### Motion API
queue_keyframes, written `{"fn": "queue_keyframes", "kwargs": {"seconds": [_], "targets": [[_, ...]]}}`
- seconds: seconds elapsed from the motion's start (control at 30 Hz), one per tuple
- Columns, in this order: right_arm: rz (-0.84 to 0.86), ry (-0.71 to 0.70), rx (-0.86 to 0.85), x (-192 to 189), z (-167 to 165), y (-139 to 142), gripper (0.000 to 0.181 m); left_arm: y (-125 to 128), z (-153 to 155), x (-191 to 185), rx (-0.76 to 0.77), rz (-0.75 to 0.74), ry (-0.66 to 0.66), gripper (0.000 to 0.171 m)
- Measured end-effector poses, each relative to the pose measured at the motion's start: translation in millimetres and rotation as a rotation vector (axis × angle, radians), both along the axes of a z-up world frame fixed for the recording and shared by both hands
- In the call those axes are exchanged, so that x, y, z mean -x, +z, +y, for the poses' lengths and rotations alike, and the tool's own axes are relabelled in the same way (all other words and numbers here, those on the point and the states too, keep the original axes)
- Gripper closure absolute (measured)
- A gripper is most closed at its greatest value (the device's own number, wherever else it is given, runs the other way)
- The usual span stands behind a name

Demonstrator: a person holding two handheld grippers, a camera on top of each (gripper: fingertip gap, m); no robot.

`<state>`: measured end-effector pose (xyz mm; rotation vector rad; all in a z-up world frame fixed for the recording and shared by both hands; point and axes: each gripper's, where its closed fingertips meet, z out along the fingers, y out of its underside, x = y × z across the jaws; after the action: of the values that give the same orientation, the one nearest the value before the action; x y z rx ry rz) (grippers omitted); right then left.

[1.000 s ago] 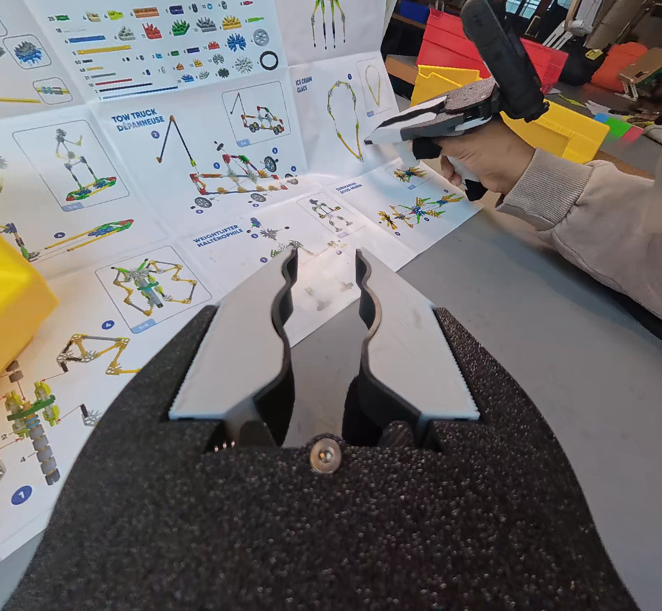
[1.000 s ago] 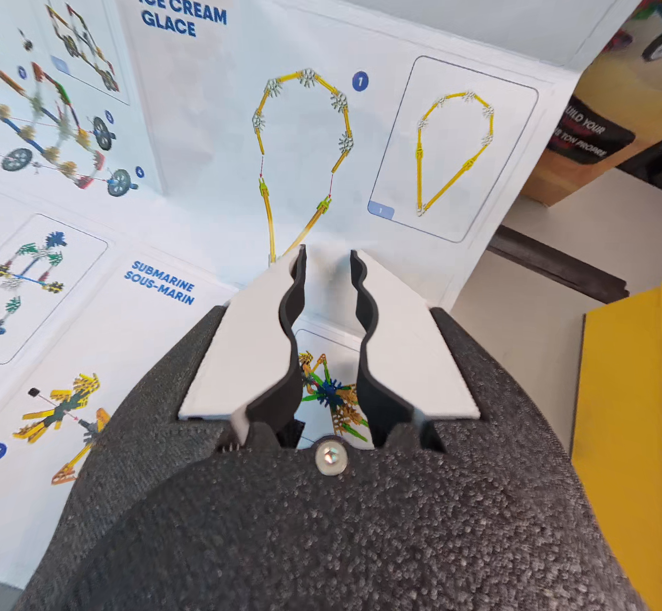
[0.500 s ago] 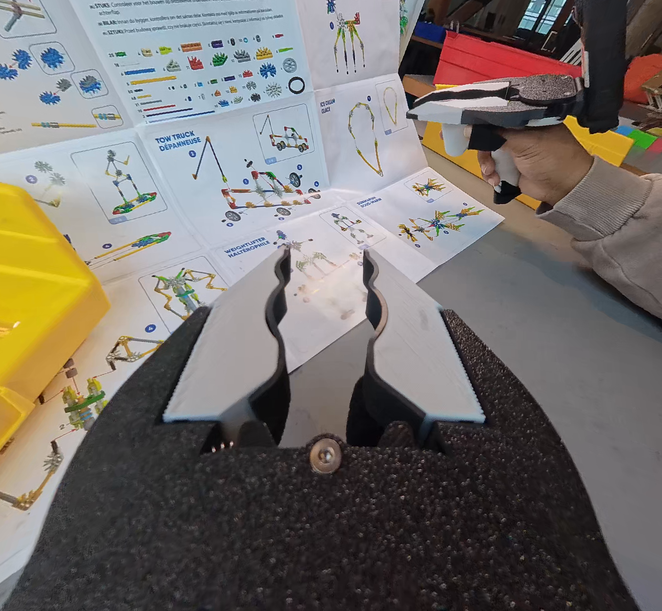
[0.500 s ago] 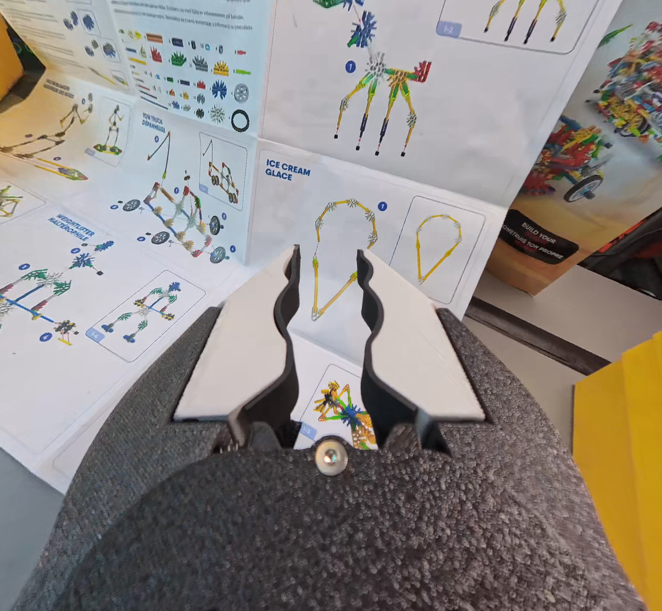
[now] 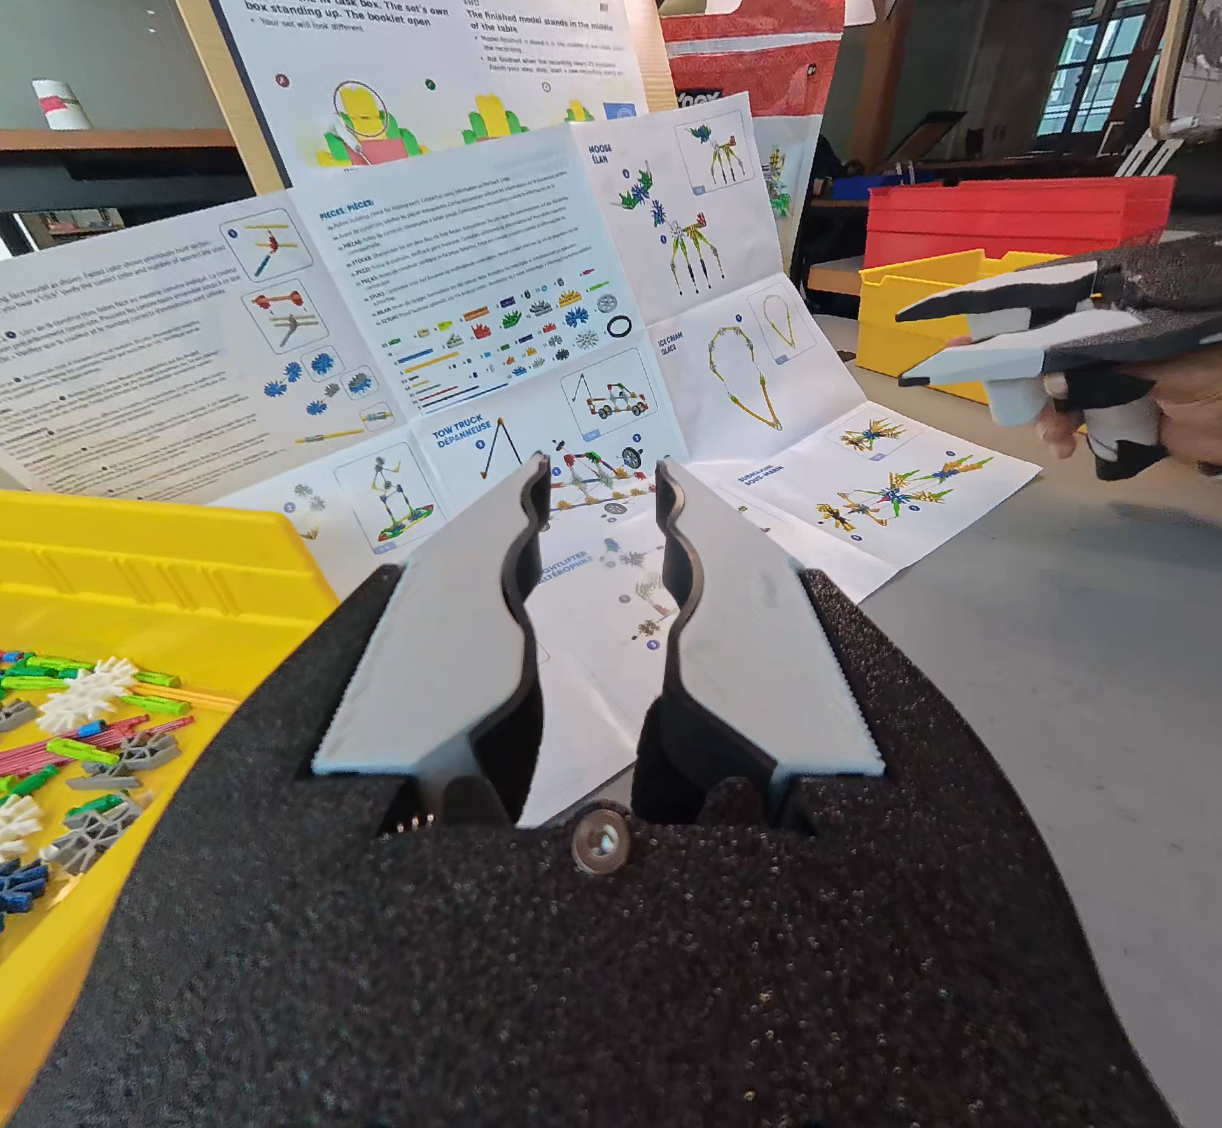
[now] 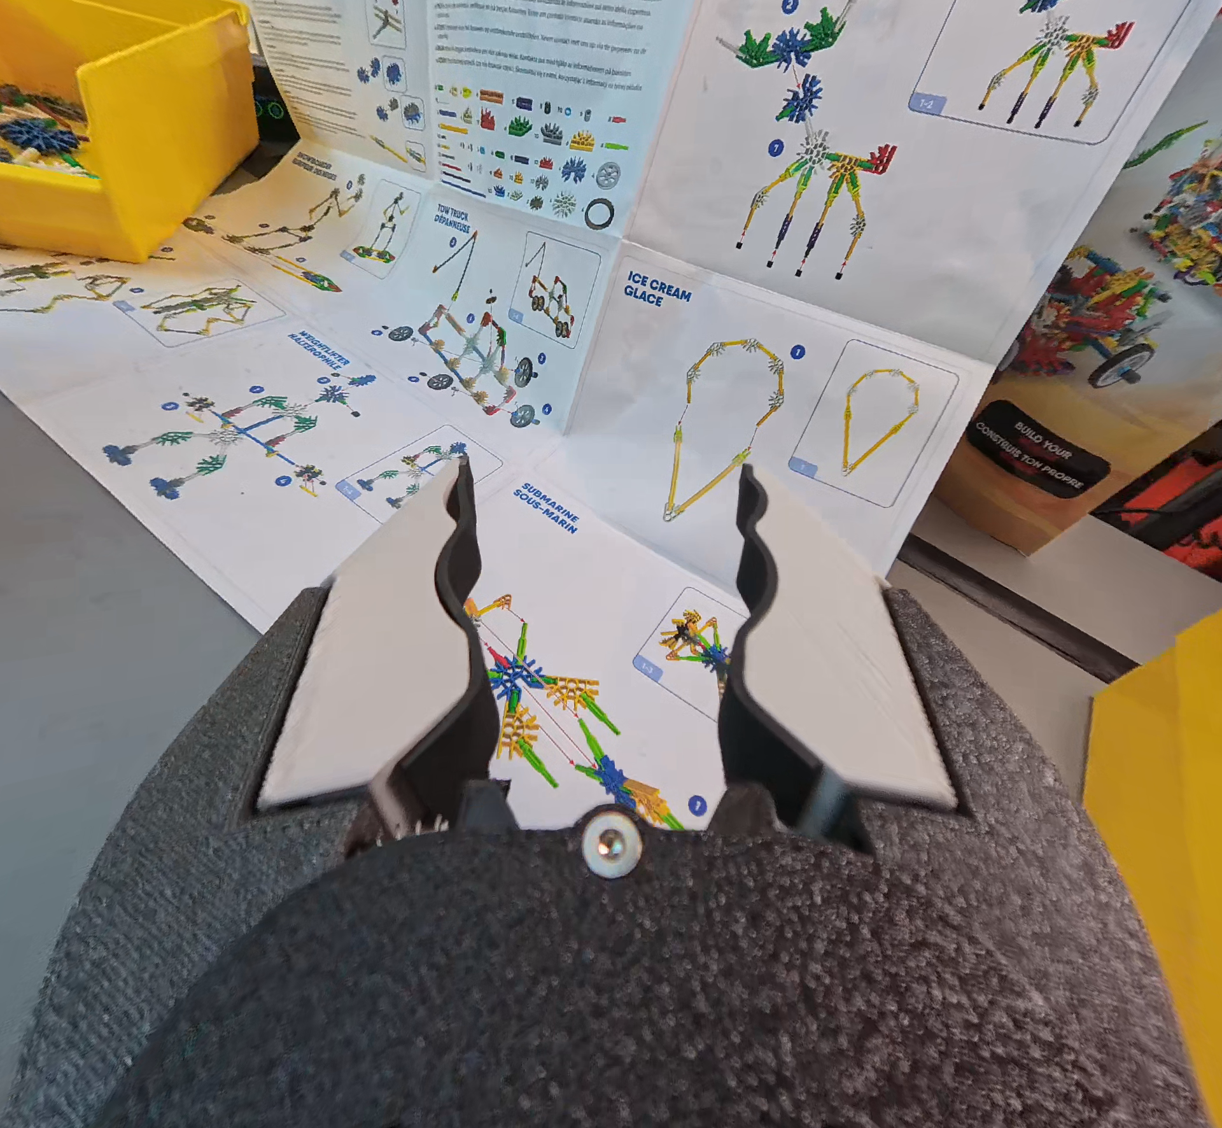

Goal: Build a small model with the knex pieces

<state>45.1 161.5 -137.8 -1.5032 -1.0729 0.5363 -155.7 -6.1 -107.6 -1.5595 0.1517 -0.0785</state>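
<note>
- A yellow bin (image 5: 152,567) was set on the left of the desk (image 5: 1058,666). Many small building pieces (image 5: 79,719) were kept in it: green sticks, red sticks, and white, grey and blue star shapes.
- The left tongs (image 5: 600,462) were held just beside the bin, up over the paper. They were opened a little. Nothing was gripped in them and nothing was touched by them.
- A big folded picture sheet (image 5: 463,276) was spread out in the middle. Its bottom part was laid flat on the desk and its top part was leaned up at the back. Little models made of sticks and stars were drawn on it.
- A tall board (image 5: 410,38) with more pictures was stood up behind the sheet, and a red bag (image 5: 747,38) was seen beside it.
- The right tongs (image 6: 605,471) were held by a hand (image 5: 1177,415) over the right corner of the sheet. They were opened wide, wider than the left ones. Nothing was gripped in them, and only the paper was seen between the jaws.
- A cardboard box (image 6: 1058,435) with toy pictures on it was stood just past the sheet's right edge.
- Red bins (image 5: 1005,223) and more yellow bins (image 5: 926,302) were stacked far off on the right.
</note>
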Motion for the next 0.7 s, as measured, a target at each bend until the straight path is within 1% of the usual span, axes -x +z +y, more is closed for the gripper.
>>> {"fn": "queue_keyframes", "kwargs": {"seconds": [0.07, 0.1, 0.17, 0.23, 0.27, 0.33, 0.4, 0.47, 0.53, 0.6, 0.7], "targets": [[0.019, 0.027, -0.025, 3, -1, -4, 0.108, -2, 1, -1, 0.026, -0.047, -0.009, 0.140], [0.015, 0.058, -0.011, 7, -4, -9, 0.115, -3, 1, -3, 0.043, -0.068, -0.023, 0.140], [0.023, 0.114, -0.007, 13, -12, -9, 0.132, -8, 0, -4, 0.075, -0.079, -0.042, 0.138], [0.051, 0.118, -0.032, 14, -16, -3, 0.140, -14, 1, -3, 0.102, -0.067, -0.044, 0.129], [0.051, 0.119, -0.034, 13, -17, -3, 0.142, -17, 2, -3, 0.111, -0.053, -0.047, 0.121], [0.037, 0.116, -0.057, 12, -18, -4, 0.148, -21, 4, -3, 0.130, -0.044, -0.050, 0.119], [0.028, 0.099, -0.086, 10, -14, -1, 0.151, -26, 6, -1, 0.157, -0.042, -0.040, 0.131], [0.045, 0.080, -0.070, 8, -9, 1, 0.151, -28, 8, -4, 0.156, -0.040, -0.051, 0.141], [0.061, 0.054, -0.039, 4, -2, 1, 0.151, -28, 10, -2, 0.144, -0.025, -0.034, 0.149], [0.064, 0.031, -0.028, -1, 4, -1, 0.151, -32, 13, -2, 0.150, 0.005, -0.033, 0.151], [0.051, 0.000, -0.031, -3, 11, -2, 0.151, -33, 15, -8, 0.156, 0.012, -0.051, 0.151]]}}
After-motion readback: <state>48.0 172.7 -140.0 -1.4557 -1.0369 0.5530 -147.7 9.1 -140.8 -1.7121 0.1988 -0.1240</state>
